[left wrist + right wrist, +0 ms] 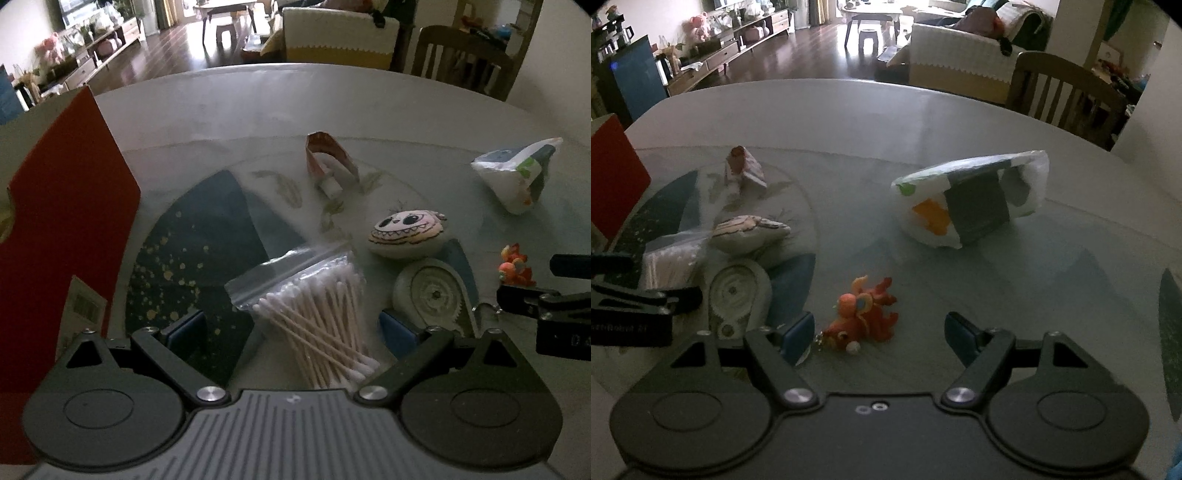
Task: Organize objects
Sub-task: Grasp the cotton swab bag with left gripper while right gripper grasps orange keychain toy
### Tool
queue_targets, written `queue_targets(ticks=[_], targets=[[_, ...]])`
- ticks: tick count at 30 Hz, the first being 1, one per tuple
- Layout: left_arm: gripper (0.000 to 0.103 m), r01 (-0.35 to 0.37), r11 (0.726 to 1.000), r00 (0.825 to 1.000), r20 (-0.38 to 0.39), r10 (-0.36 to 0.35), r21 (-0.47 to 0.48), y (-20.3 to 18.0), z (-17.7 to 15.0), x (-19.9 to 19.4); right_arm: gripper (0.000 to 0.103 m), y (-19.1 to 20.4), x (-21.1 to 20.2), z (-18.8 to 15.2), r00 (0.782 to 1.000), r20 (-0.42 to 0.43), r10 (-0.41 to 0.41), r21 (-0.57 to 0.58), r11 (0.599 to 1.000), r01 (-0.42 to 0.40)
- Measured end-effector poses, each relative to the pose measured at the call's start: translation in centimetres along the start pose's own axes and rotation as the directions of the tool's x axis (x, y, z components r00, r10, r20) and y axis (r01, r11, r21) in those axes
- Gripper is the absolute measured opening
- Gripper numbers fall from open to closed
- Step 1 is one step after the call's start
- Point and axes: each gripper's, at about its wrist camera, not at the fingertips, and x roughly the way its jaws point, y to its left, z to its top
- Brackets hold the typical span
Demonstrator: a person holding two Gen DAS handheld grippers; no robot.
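My left gripper [291, 328] is open, with a clear zip bag of cotton swabs [317, 317] lying between its blue pads on the glass table. A painted stone with a grinning face [406, 234] and a white correction-tape dispenser [432, 295] lie just right of the bag. My right gripper [881, 338] is open too, low over the table, with an orange-red dragon figurine [862, 315] between its pads, close to the left one. The right gripper's black frame [546, 306] shows at the left view's right edge. A small paper carton [330, 164] lies further back.
A tall red box [62, 229] stands close on the left. A folded white tissue pack [975, 199] lies mid-table on the right. A wooden chair [1067, 92] stands behind the table's far edge. The left gripper's frame [631, 306] juts in at the right view's left edge.
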Motion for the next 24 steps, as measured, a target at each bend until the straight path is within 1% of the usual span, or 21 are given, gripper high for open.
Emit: queue_targets(ticks=[4, 6, 13, 15, 16, 17, 18, 19, 20, 21, 22, 23, 24], targets=[[0.100, -0.003, 1.000, 1.000, 0.016, 0.003, 0.010, -0.3, 0.0, 0.1, 0.077, -0.1, 0.7, 0.0, 1.000, -0.006, 0.000, 0.003, 1.000, 0.000], [0.100, -0.005, 1.000, 1.000, 0.021, 0.005, 0.009, -0.3, 0.0, 0.1, 0.075, -0.1, 0.7, 0.0, 1.000, 0.001, 0.007, 0.005, 1.000, -0.008], [0.100, -0.004, 1.000, 0.999, 0.038, 0.004, 0.010, -0.2, -0.1, 0.2, 0.075, -0.4, 0.3, -0.6, 1.000, 0.008, 0.020, 0.008, 1.000, -0.021], [0.100, -0.002, 1.000, 0.999, 0.042, 0.001, 0.014, -0.2, -0.2, 0.2, 0.072, -0.4, 0.1, -0.7, 1.000, 0.008, 0.019, 0.011, 1.000, -0.019], [0.100, -0.001, 1.000, 0.999, 0.042, 0.000, 0.015, -0.2, -0.2, 0.2, 0.067, -0.3, 0.1, -0.8, 1.000, 0.010, 0.019, 0.009, 1.000, -0.019], [0.099, 0.002, 1.000, 0.999, 0.042, -0.003, 0.017, -0.1, -0.2, 0.2, 0.059, -0.2, -0.1, -0.8, 1.000, 0.013, 0.022, 0.004, 1.000, -0.022], [0.096, 0.004, 1.000, 0.999, 0.046, -0.006, 0.024, -0.2, -0.2, 0.1, 0.055, -0.1, -0.1, -0.8, 1.000, 0.015, 0.025, -0.001, 1.000, -0.025], [0.091, 0.009, 1.000, 0.999, 0.051, -0.011, 0.030, -0.2, -0.2, 0.0, 0.048, -0.1, -0.2, -0.8, 1.000, 0.015, 0.028, -0.004, 1.000, -0.028], [0.088, 0.013, 0.999, 0.998, 0.054, -0.016, 0.038, -0.3, -0.3, -0.1, 0.041, -0.1, -0.3, -0.8, 0.999, 0.014, 0.029, -0.002, 1.000, -0.029], [0.082, 0.018, 0.999, 0.998, 0.056, -0.020, 0.046, -0.4, -0.2, -0.2, 0.038, -0.1, -0.4, -0.7, 0.999, 0.014, 0.029, -0.001, 1.000, -0.029], [0.075, 0.021, 0.998, 0.998, 0.056, -0.024, 0.052, -0.5, -0.2, -0.4, 0.031, -0.1, -0.4, -0.7, 1.000, 0.013, 0.028, 0.001, 1.000, -0.028], [0.071, 0.026, 0.998, 0.998, 0.055, -0.029, 0.059, -0.6, -0.1, -0.5, 0.023, -0.2, -0.5, -0.7, 1.000, 0.012, 0.028, 0.005, 1.000, -0.028], [0.064, 0.033, 0.997, 0.998, 0.055, -0.036, 0.065, -0.6, -0.1, -0.6, 0.023, -0.3, -0.5, -0.7, 1.000, 0.012, 0.029, 0.009, 1.000, -0.029]])
